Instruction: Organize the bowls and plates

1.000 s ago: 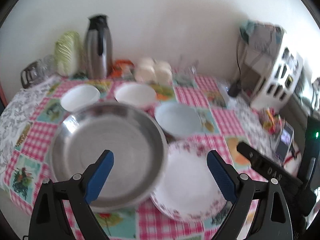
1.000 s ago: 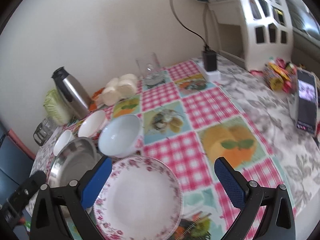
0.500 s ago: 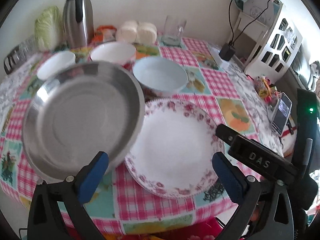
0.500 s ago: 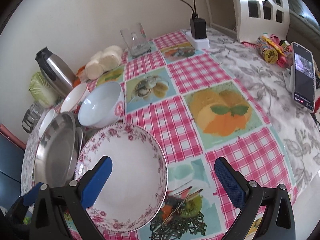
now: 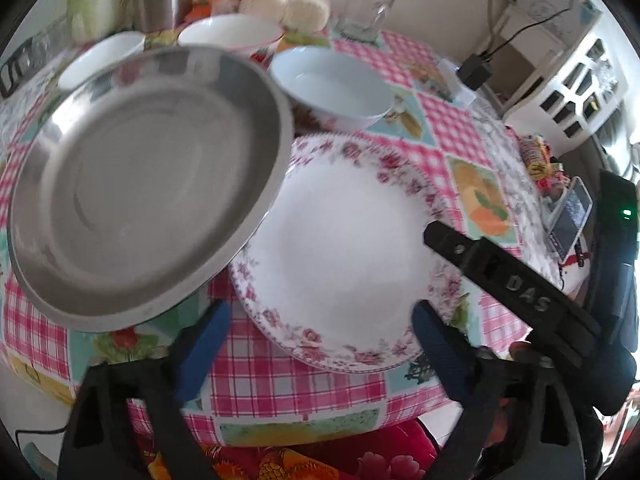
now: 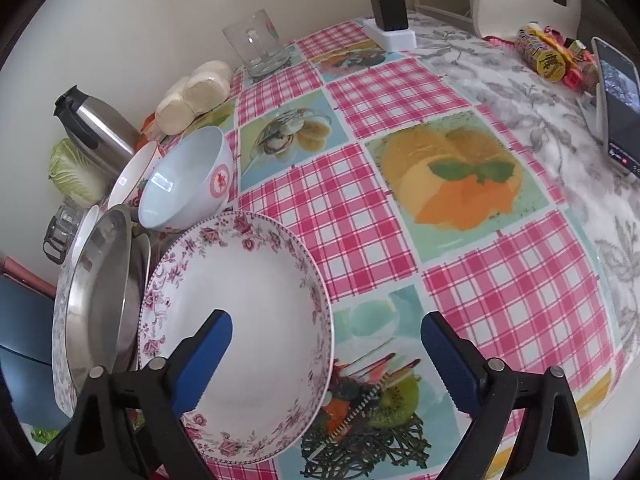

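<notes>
A white plate with a pink flower rim (image 5: 344, 240) (image 6: 240, 320) lies at the table's near edge. A steel pan (image 5: 144, 176) (image 6: 100, 292) sits to its left, its rim over the plate's left edge. A white bowl with a red mark (image 5: 332, 84) (image 6: 188, 184) stands behind the plate. Two smaller white bowls (image 5: 230, 32) (image 5: 100, 60) stand further back. My left gripper (image 5: 320, 344) is open above the plate's near rim. My right gripper (image 6: 326, 356) is open over the plate's right part; its black body (image 5: 516, 288) shows in the left wrist view.
A steel thermos (image 6: 96, 128), cabbage (image 6: 74, 172), white buns (image 6: 196, 92) and a glass mug (image 6: 256, 44) stand along the wall. A charger (image 6: 388, 8), a phone (image 6: 618, 100), snacks (image 6: 548, 56) and a white rack (image 5: 568, 68) are at the right. Checked tablecloth (image 6: 400, 208).
Both grippers have come down and closer to the flowered plate, which now looks much larger. Both stay open. The dishes have not moved.
</notes>
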